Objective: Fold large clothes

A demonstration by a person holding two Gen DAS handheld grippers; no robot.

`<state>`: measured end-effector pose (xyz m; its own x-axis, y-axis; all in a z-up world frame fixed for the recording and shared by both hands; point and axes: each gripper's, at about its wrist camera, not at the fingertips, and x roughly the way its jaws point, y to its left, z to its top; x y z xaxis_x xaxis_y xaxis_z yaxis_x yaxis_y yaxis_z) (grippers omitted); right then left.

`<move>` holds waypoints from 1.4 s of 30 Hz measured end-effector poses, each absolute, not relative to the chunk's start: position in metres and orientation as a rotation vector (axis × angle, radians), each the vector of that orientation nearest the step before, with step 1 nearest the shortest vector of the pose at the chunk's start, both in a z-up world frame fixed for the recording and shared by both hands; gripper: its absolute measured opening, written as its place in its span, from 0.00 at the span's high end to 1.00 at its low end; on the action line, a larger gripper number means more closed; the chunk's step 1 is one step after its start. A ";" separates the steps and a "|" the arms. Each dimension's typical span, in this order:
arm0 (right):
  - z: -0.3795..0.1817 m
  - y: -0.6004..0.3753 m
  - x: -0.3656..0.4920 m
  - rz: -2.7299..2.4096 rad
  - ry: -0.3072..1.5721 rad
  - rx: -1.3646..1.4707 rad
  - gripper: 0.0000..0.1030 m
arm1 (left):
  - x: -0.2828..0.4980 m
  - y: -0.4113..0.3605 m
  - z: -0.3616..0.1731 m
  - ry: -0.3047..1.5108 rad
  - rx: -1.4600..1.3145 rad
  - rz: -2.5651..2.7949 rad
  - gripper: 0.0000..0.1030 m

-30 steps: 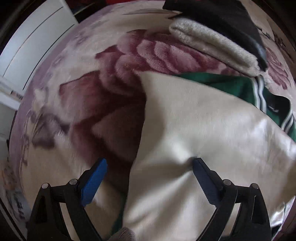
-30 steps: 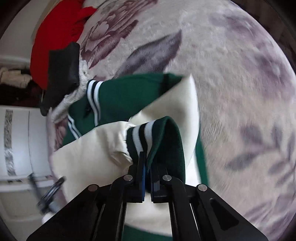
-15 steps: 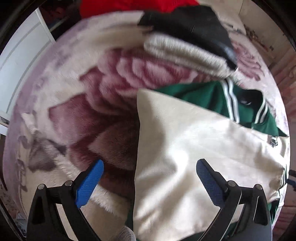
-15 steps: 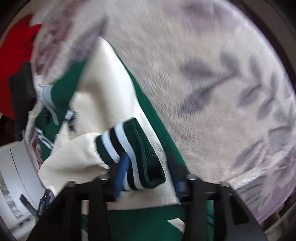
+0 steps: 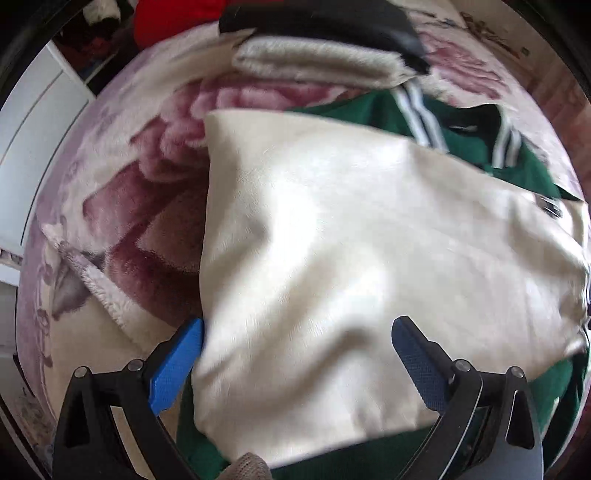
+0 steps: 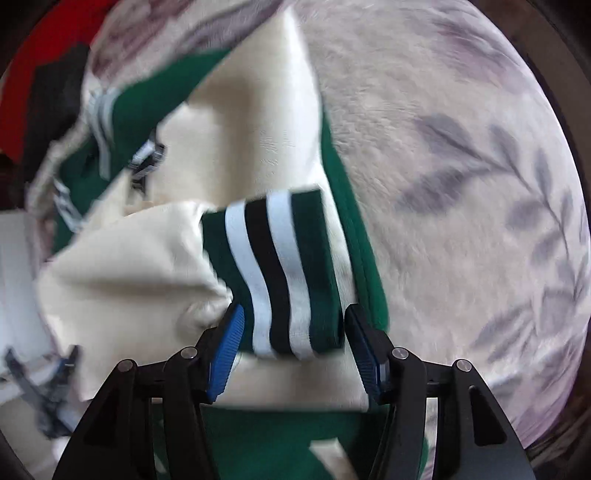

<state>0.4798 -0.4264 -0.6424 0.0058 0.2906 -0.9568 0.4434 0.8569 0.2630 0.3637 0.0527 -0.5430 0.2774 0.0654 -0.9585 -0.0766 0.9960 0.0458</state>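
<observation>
A green jacket with cream sleeves [image 5: 351, 236] lies on a flowered plush blanket [image 5: 155, 177]. In the left wrist view a cream sleeve is folded across the green body, with the striped collar [image 5: 424, 114] at the far side. My left gripper [image 5: 295, 362] is open above the sleeve, holding nothing. In the right wrist view the striped green cuff [image 6: 280, 266] lies flat between the open fingers of my right gripper [image 6: 291, 350], which does not pinch it. The jacket's green edge [image 6: 354, 236] runs beside the cuff.
A folded black and cream fleece garment [image 5: 325, 48] lies beyond the jacket, with red cloth [image 5: 173, 18] behind it. White furniture [image 5: 33, 122] stands at the left. The blanket [image 6: 461, 184] stretches to the right of the jacket. The left gripper shows blurred at the right wrist view's lower left [image 6: 48, 387].
My right gripper has opened and let go of the striped cuff, which now lies flat on the jacket. My left gripper stays open and has shifted a little over the cream sleeve.
</observation>
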 end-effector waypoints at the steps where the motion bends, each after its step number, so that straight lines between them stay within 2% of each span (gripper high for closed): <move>1: -0.632 -0.431 0.470 -0.130 1.577 0.596 0.43 | 0.355 0.049 -0.535 1.271 -0.026 0.088 0.00; 3: -0.608 -0.447 0.429 -0.133 1.564 0.603 0.43 | 0.336 0.038 -0.522 1.258 -0.068 0.076 0.00; 5: -0.608 -0.458 0.387 -0.138 1.613 0.625 0.40 | 0.319 0.026 -0.513 1.255 -0.082 0.075 0.00; 8: -0.654 -0.449 0.315 -0.077 1.868 0.649 0.41 | 0.292 0.005 -0.508 1.276 -0.097 0.079 0.00; 9: -0.669 -0.445 0.294 -0.064 1.939 0.628 0.49 | 0.281 -0.003 -0.507 1.286 -0.090 0.087 0.00; 10: -0.683 -0.444 0.272 -0.067 1.994 0.573 0.51 | 0.269 -0.013 -0.508 1.302 -0.064 0.104 0.00; 11: -0.701 -0.450 0.248 -0.092 2.045 0.502 0.51 | 0.255 -0.023 -0.511 1.318 -0.036 0.118 0.00; 13: -0.712 -0.465 0.229 -0.099 2.047 0.596 0.51 | 0.230 -0.044 -0.521 1.368 0.020 0.151 0.00; 16: -0.691 -0.472 0.246 0.053 2.065 0.587 0.49 | 0.200 -0.075 -0.533 1.446 0.021 0.174 0.00; 20: -0.638 -0.499 0.309 0.200 1.824 0.651 0.48 | 0.179 -0.114 -0.547 1.487 0.020 0.235 0.00; 22: -0.634 -0.506 0.344 0.236 1.721 0.663 0.48 | 0.177 -0.124 -0.558 1.508 -0.005 0.262 0.00; 25: -0.654 -0.492 0.385 0.299 1.687 0.628 0.48 | 0.178 -0.133 -0.569 1.513 -0.009 0.297 0.00; 26: -0.667 -0.476 0.397 0.339 1.717 0.570 0.64 | 0.179 -0.134 -0.574 1.519 -0.021 0.306 0.00; 27: -0.673 -0.469 0.402 0.319 1.712 0.515 0.93 | 0.179 -0.133 -0.577 1.525 -0.028 0.315 0.00; 30: -0.687 -0.490 0.393 0.191 1.704 0.619 0.94 | 0.181 -0.126 -0.583 1.527 -0.062 0.344 0.00; 34: -0.706 -0.510 0.375 0.129 1.710 0.728 0.94 | 0.178 -0.115 -0.579 1.524 -0.094 0.354 0.00; 35: -0.702 -0.510 0.376 0.141 1.721 0.729 0.91 | 0.176 -0.113 -0.572 1.513 -0.112 0.352 0.00; 37: -0.688 -0.512 0.374 0.163 1.749 0.746 0.77 | 0.167 -0.106 -0.554 1.494 -0.157 0.348 0.00; 39: -0.673 -0.513 0.369 0.187 1.766 0.741 0.50 | 0.155 -0.096 -0.536 1.470 -0.213 0.357 0.00; 42: -0.656 -0.512 0.329 0.270 1.827 0.698 0.46 | 0.131 -0.082 -0.524 1.478 -0.297 0.402 0.00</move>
<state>0.3290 -0.5123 -0.6558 -0.2183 0.5815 -0.7837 0.3303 0.7997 0.5013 0.1308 -0.0822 -0.5236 0.0466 0.0790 -0.9958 -0.4357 0.8986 0.0509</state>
